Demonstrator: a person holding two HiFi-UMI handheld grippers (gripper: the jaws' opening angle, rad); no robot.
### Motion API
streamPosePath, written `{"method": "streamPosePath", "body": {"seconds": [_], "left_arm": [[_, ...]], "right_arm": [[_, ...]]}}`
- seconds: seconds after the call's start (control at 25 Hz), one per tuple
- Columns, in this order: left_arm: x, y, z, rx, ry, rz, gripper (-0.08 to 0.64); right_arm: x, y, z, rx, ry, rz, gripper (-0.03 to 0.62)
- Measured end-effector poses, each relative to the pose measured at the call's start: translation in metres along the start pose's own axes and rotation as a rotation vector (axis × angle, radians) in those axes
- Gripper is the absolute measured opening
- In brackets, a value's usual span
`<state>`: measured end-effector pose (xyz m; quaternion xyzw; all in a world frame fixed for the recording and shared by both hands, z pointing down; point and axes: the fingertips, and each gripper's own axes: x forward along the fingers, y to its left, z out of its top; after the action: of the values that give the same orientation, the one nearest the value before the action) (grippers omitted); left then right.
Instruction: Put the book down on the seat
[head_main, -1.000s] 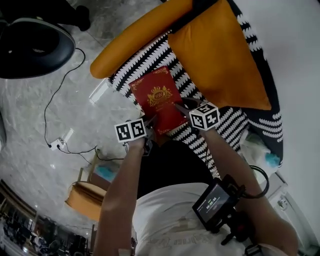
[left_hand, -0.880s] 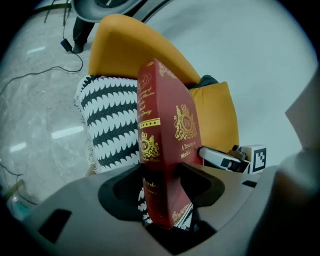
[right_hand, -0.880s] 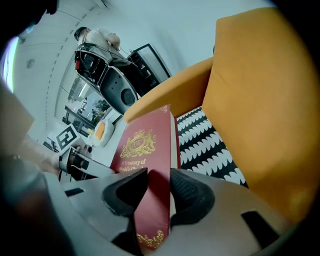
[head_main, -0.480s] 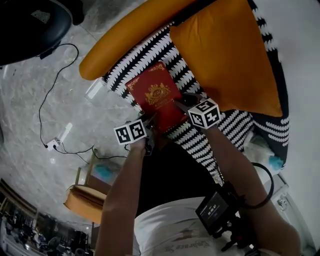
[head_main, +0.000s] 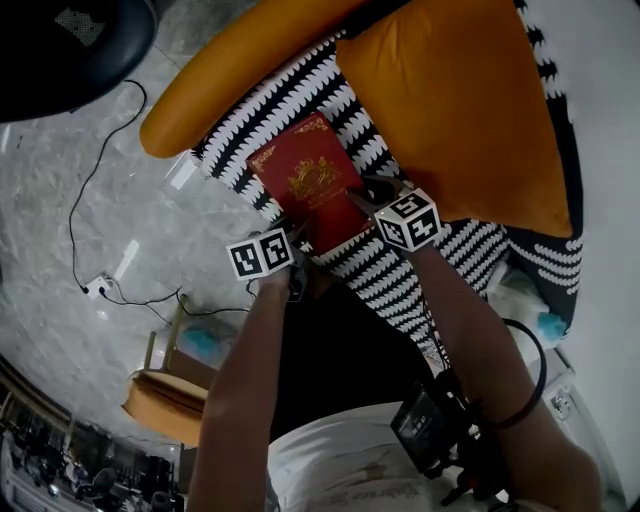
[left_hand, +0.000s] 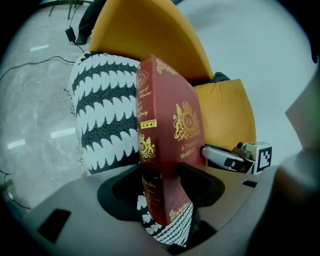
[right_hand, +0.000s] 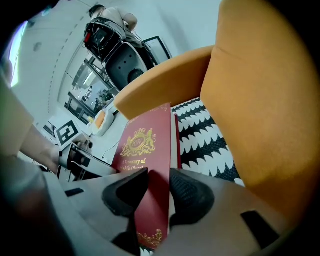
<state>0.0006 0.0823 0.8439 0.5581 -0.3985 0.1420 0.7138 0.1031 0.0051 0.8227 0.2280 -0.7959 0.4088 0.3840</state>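
Red book (head_main: 303, 183) pinched by left tool (head_main: 298, 243) and right tool (head_main: 362, 197)

I see the book (head_main: 305, 190), a dark red hardcover with a gold crest and gold lettering, cover up over the front part of the seat (head_main: 290, 100). The seat is a black-and-white zigzag cushion; I cannot tell whether the book touches it.

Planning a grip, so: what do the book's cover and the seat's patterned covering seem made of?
The book: stiff board cover, matte red cloth or leatherette, gold-stamped crest. The seat covering: woven or knitted fabric, judging by its soft, jagged black-and-white rows.
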Motion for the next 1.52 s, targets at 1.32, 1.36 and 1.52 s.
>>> {"method": "streamPosePath", "body": {"seconds": [1.32,1.36,1.52], "left_arm": [[-0.064,-0.006,-0.002,0.137,-0.034,0.071,0.129],[-0.07,-0.008,0.001,0.151,-0.042,0.075,0.117],[-0.099,-0.023,0.012,0.199,-0.083,0.095,0.028]], "right_arm": [[-0.063,0.005,0.012,0.067,-0.146,-0.11,0.021],[-0.068,0.008,0.015,0.065,-0.159,-0.112,0.02],[-0.091,0.024,0.025,0.067,-0.202,-0.123,0.016]]}}
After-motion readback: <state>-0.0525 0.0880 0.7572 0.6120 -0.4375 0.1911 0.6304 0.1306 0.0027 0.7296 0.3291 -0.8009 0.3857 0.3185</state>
